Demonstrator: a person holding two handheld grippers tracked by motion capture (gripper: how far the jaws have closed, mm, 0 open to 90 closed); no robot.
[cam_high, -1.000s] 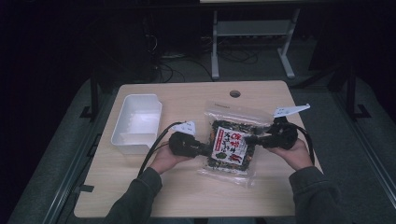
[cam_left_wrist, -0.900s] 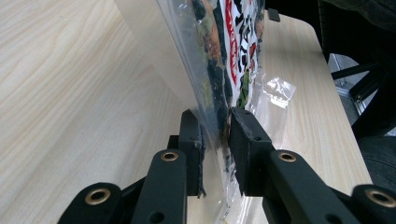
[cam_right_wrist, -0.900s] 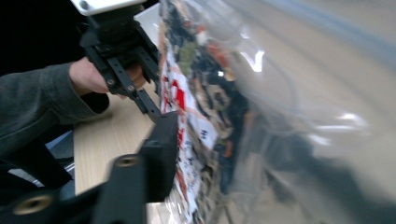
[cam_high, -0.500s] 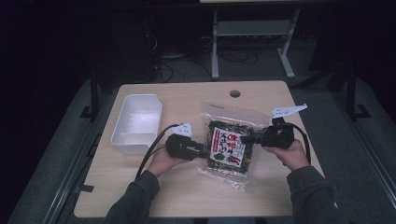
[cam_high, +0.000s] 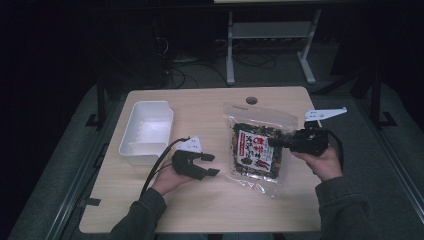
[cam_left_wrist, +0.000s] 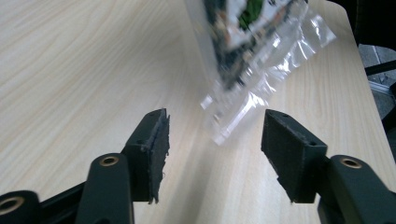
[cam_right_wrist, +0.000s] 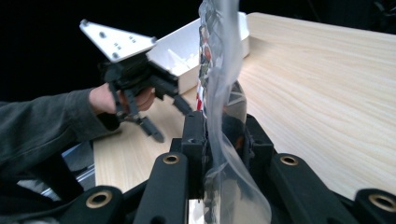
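Observation:
A clear snack bag (cam_high: 257, 150) with a dark and red label sits at the table's middle right, tilted up on its right side. My right gripper (cam_high: 276, 142) is shut on the bag's right edge; in the right gripper view the clear plastic (cam_right_wrist: 219, 93) stands pinched between the jaws of the right gripper (cam_right_wrist: 219, 128). My left gripper (cam_high: 211, 165) is open just left of the bag, apart from it. In the left gripper view the left gripper (cam_left_wrist: 215, 140) has nothing between its jaws, and the bag's crinkled corner (cam_left_wrist: 254, 70) hangs ahead.
A white rectangular tray (cam_high: 147, 131) stands on the left part of the wooden table (cam_high: 200, 205). A round cable hole (cam_high: 251, 100) lies near the far edge. Dark floor and a metal stand frame (cam_high: 270, 35) lie beyond the table.
My left gripper has let go of the bag's left edge, opened and drawn back to the left. The right gripper keeps its hold and has raised the bag's right side.

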